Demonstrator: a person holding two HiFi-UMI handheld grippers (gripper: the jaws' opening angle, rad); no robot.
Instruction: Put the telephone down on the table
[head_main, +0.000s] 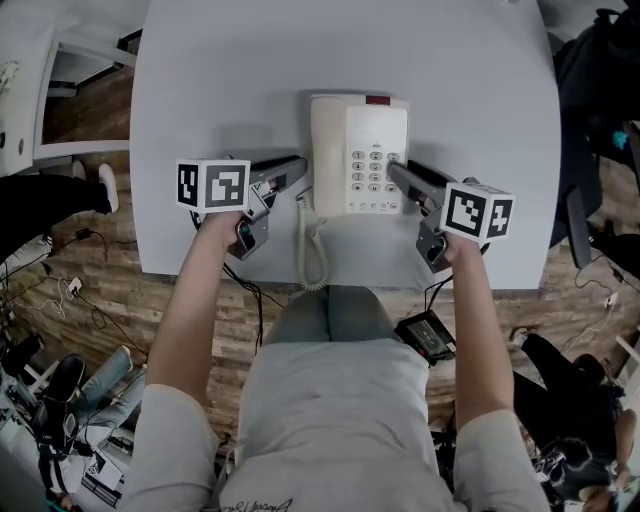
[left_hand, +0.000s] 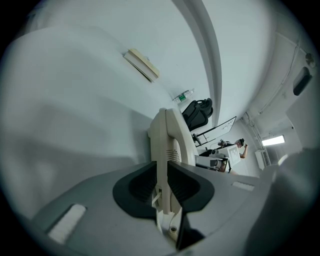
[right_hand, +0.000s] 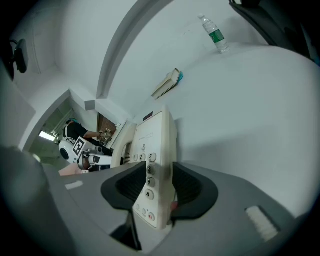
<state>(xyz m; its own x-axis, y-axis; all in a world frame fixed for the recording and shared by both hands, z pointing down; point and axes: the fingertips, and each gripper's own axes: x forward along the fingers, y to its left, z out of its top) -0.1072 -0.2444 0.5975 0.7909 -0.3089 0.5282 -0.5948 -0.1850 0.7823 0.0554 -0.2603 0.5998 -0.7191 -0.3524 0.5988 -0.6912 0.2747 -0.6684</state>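
A cream telephone (head_main: 360, 150) with its handset on the left and a keypad on the right lies flat at the near middle of the grey table (head_main: 200, 80). Its coiled cord (head_main: 312, 250) hangs over the table's front edge. My left gripper (head_main: 300, 172) comes in from the left, and in the left gripper view its jaws (left_hand: 161, 185) press on the phone's thin left edge (left_hand: 167, 135). My right gripper (head_main: 396, 172) comes in from the right. There, its jaws (right_hand: 160, 182) clamp the keypad side of the telephone (right_hand: 155, 135), one pad on the keys and one underneath.
A book (right_hand: 167, 82) and a water bottle (right_hand: 214, 34) lie further back on the table. A black chair (head_main: 600, 90) stands at the right and a white cabinet (head_main: 20, 100) at the left. Cables and gear litter the wooden floor (head_main: 60, 300).
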